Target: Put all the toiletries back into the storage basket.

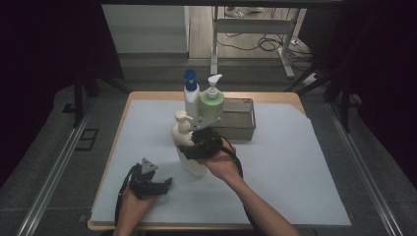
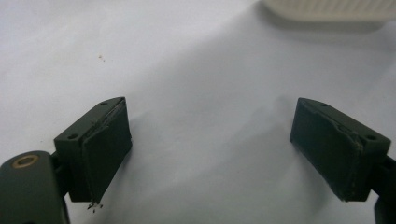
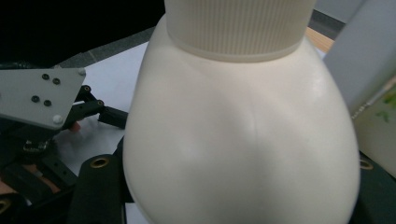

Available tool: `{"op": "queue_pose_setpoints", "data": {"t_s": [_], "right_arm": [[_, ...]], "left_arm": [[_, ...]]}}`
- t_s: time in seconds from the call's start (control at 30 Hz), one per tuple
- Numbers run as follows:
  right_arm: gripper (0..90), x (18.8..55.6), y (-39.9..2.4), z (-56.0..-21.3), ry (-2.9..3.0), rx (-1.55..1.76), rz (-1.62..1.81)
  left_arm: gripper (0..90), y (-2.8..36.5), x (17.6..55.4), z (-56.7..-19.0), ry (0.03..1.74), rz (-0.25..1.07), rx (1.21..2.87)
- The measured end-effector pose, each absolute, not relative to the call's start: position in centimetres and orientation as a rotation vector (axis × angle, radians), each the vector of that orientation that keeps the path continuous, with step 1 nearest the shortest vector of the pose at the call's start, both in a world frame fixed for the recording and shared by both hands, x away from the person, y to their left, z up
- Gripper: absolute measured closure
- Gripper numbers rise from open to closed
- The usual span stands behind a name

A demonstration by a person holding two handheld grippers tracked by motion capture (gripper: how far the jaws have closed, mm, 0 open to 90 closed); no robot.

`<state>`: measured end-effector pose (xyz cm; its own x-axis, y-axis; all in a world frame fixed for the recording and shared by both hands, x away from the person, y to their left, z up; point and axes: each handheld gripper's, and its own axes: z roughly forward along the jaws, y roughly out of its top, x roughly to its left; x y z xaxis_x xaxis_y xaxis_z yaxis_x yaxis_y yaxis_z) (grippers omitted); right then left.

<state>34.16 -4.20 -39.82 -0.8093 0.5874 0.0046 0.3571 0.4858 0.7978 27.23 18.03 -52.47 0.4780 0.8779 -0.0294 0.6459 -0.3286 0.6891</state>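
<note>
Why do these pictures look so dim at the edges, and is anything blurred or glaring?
High view: the room around the table is dark, the white sheet evenly lit, no glare. Left gripper view: the left gripper casts soft shadows on the sheet; the far edge is out of focus. Right gripper view: the cream bottle sits very close, soft, with faint sheen.

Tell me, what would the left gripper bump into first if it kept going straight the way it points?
Probably the cream pump bottle: the left gripper, jaws open, points across bare white paper toward that bottle's base, though depth is hard to judge.

Two black gripper pads (image 2: 109, 149) spread wide above white paper (image 2: 201, 93), ribbed cream bottle base (image 2: 327, 9) at top edge.
</note>
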Motion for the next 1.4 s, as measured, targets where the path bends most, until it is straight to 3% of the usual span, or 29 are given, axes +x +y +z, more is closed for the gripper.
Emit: {"op": "queue_pose_setpoints", "data": {"t_s": [1.4], "right_arm": [[37.0,35.1,-15.7,-34.4,2.289,1.012,1.198]], "left_arm": [[12.0,18.0,27.2,-52.4,1.252,0.464,2.090]]}}
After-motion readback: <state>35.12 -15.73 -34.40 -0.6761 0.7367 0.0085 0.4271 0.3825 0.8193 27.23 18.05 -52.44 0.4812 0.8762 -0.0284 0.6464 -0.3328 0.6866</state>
